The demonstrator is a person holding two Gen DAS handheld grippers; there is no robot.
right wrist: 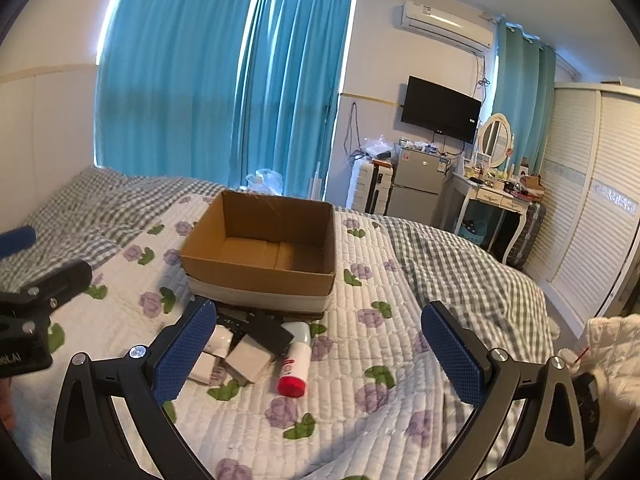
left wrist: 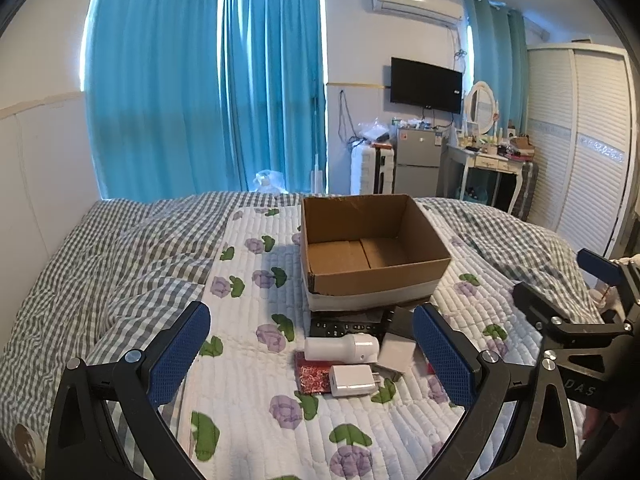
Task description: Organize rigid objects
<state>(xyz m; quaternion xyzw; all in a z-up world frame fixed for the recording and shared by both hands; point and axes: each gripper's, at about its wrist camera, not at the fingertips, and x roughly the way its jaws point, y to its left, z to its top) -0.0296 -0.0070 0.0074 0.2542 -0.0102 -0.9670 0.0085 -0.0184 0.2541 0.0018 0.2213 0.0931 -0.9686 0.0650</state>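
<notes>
Left gripper [left wrist: 312,356]: fingers wide apart, holding nothing, above the pile.
Right gripper [right wrist: 316,354]: spread open too, empty.
Pile: charger [left wrist: 354,380], white bottle [left wrist: 340,348], remote [left wrist: 344,326], red-capped bottle [right wrist: 296,364] clustered on the quilt [left wrist: 248,360].
Box [left wrist: 372,248]: open, just behind them.

Looked forward along each gripper's two fingers, low over the bed [left wrist: 256,360], toward the curtains [left wrist: 208,80] and the far wall. Left view sat left of the cardboard box [left wrist: 372,248], near the small things before it; right view sat further right, equally near. Shared the box [right wrist: 260,248], the quilt, the television [right wrist: 440,108], the wardrobe [right wrist: 592,200].
</notes>
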